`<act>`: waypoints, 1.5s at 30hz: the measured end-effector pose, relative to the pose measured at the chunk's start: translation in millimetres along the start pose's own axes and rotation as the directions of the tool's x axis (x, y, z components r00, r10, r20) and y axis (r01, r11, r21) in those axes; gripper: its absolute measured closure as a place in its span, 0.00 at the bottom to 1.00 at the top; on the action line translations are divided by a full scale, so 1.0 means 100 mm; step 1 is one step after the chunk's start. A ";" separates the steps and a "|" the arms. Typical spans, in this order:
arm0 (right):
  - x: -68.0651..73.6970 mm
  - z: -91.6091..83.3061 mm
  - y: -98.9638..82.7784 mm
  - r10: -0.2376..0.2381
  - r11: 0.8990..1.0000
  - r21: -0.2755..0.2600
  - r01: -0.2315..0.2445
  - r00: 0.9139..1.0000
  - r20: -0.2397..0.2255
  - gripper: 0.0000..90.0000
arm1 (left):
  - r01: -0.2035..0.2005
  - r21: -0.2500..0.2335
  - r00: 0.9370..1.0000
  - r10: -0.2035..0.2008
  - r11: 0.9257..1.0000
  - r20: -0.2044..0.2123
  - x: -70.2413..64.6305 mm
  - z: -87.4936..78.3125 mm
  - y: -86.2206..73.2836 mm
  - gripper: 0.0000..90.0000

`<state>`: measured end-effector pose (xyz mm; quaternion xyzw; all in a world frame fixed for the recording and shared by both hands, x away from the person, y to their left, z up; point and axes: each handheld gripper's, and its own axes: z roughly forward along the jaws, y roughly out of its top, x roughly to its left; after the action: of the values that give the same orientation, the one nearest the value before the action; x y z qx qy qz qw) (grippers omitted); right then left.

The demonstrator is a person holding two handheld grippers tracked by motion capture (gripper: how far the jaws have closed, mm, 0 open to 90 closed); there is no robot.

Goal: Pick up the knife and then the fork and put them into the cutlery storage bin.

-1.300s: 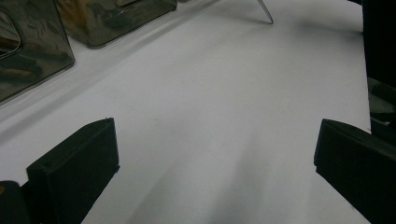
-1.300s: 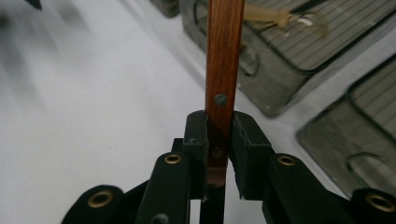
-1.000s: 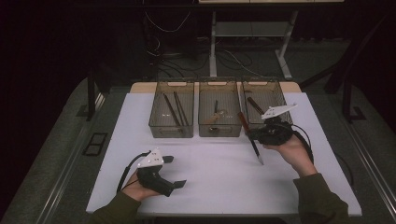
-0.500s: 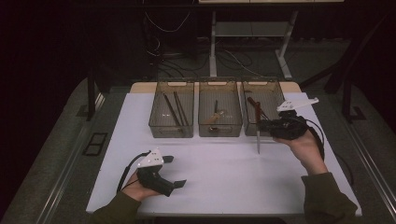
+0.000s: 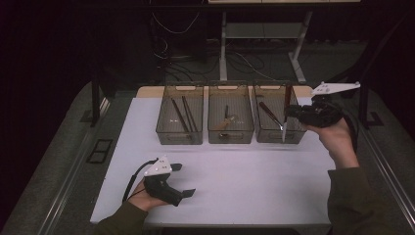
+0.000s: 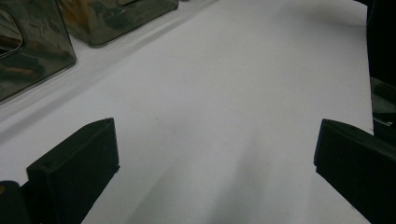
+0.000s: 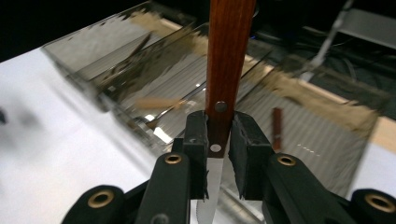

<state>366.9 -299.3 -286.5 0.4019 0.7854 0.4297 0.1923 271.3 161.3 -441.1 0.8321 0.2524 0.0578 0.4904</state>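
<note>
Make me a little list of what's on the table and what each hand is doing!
Held thing: knife, wooden handle up, blade down
Right gripper: shut on the knife handle, beside the right bin
Left gripper: open, holding nothing, resting on the white table
Bins: three clear ones in a row, utensils inside

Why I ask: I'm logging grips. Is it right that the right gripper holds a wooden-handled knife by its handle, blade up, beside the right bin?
Not quite: the blade points down, not up. The right gripper view shows the right gripper shut on the knife at the handle's lower end, the serrated blade hanging below. In the high view it hangs at the right bin.
</note>
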 end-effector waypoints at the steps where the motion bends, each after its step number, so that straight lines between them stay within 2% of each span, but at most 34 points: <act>1: -0.03 0.00 0.04 0.002 1.000 -0.001 -0.002 1.000 0.009 0.86 | 0.001 -0.001 1.000 -0.001 1.000 0.001 0.00 0.00 0.00 0.00; 6: -0.20 0.02 0.23 0.013 1.000 0.002 -0.013 0.997 0.074 0.86 | -0.002 0.000 1.000 0.002 1.000 0.001 0.00 0.00 0.00 0.00; 11: -0.36 0.14 0.35 0.035 0.999 0.024 -0.039 0.992 0.119 0.86 | 0.003 -0.004 1.000 -0.003 1.000 0.001 -0.01 0.00 0.00 0.00; 16: -0.46 0.37 0.34 0.064 0.994 0.080 -0.075 0.988 0.137 0.86 | 0.002 -0.006 1.000 -0.002 1.000 0.002 -0.01 -0.01 0.00 0.00; 20: -0.52 0.56 0.29 0.078 0.986 0.137 -0.100 0.984 0.158 0.86 | 0.003 -0.010 1.000 -0.002 1.000 0.005 -0.01 -0.01 0.00 0.00; 29: -0.55 0.81 0.20 0.095 0.964 0.233 -0.129 0.984 0.152 0.86 | 0.000 -0.009 1.000 0.000 1.000 0.008 -0.01 0.00 0.01 0.00; 35: -0.57 0.95 0.11 0.125 0.939 0.301 -0.165 0.981 0.145 0.86 | -0.009 -0.003 1.000 0.009 1.000 0.008 -0.02 0.00 0.01 0.00; 42: -0.59 1.05 0.07 0.145 0.932 0.314 -0.183 0.979 0.141 0.86 | -0.012 -0.004 1.000 0.012 1.000 0.005 -0.03 0.02 0.01 0.00; 43: -0.59 1.07 0.07 0.154 0.930 0.314 -0.193 0.978 0.142 0.85 | -0.014 -0.003 1.000 0.014 1.000 0.004 -0.03 0.02 0.01 0.00; 44: -0.60 1.09 0.06 0.153 0.932 0.307 -0.191 0.978 0.145 0.85 | -0.015 -0.003 1.000 0.015 1.000 0.005 -0.04 0.01 0.01 0.00; 45: -0.60 1.12 0.06 0.163 0.930 0.308 -0.202 0.976 0.147 0.85 | -0.015 -0.004 1.000 0.015 1.000 0.005 -0.04 0.01 0.01 0.00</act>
<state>478.7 -287.4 -346.7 0.5240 0.7912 0.2874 0.1297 268.8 158.2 -440.5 0.8331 0.2448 0.0600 0.4924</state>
